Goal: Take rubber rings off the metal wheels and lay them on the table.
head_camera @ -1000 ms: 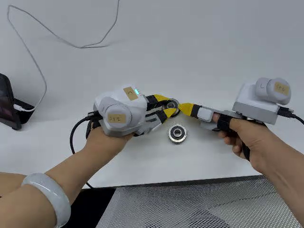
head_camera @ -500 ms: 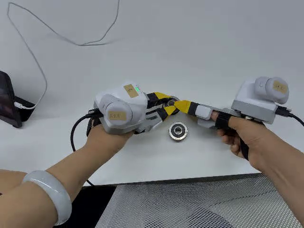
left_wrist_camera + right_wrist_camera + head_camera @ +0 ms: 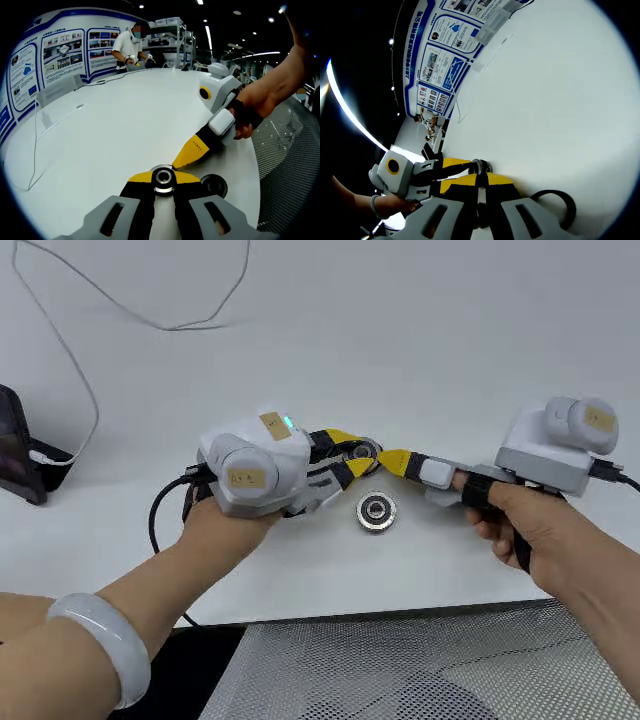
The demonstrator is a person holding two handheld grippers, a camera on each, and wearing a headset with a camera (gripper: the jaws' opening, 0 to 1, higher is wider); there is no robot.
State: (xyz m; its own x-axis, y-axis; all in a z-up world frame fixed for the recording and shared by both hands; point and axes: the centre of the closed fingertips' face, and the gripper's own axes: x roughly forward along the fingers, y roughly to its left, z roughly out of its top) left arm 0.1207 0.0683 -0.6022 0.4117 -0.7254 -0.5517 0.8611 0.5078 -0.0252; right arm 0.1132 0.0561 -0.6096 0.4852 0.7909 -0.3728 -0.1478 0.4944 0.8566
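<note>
The left gripper [image 3: 352, 454] was closed on a wheel [image 3: 164, 177], holding it up just above the tabletop [image 3: 450, 350] with its face toward the left gripper view. The right gripper [image 3: 392, 461] came in from the side, jaws pressed together, tip touching the wheel's rim. Whether it had the ring pinched could not be told, as the ring was too small to make out at the contact. A second wheel [image 3: 376, 510] lay flat on the tabletop just below the two grippers.

The step in hand looked like peeling the ring off the held wheel. To do it well, the left gripper should have clamped hard so the wheel could not turn. The right should have caught only the rubber edge, pulled outward and over the rim, then worked around it, not straight away, so the ring would not snap back.
</note>
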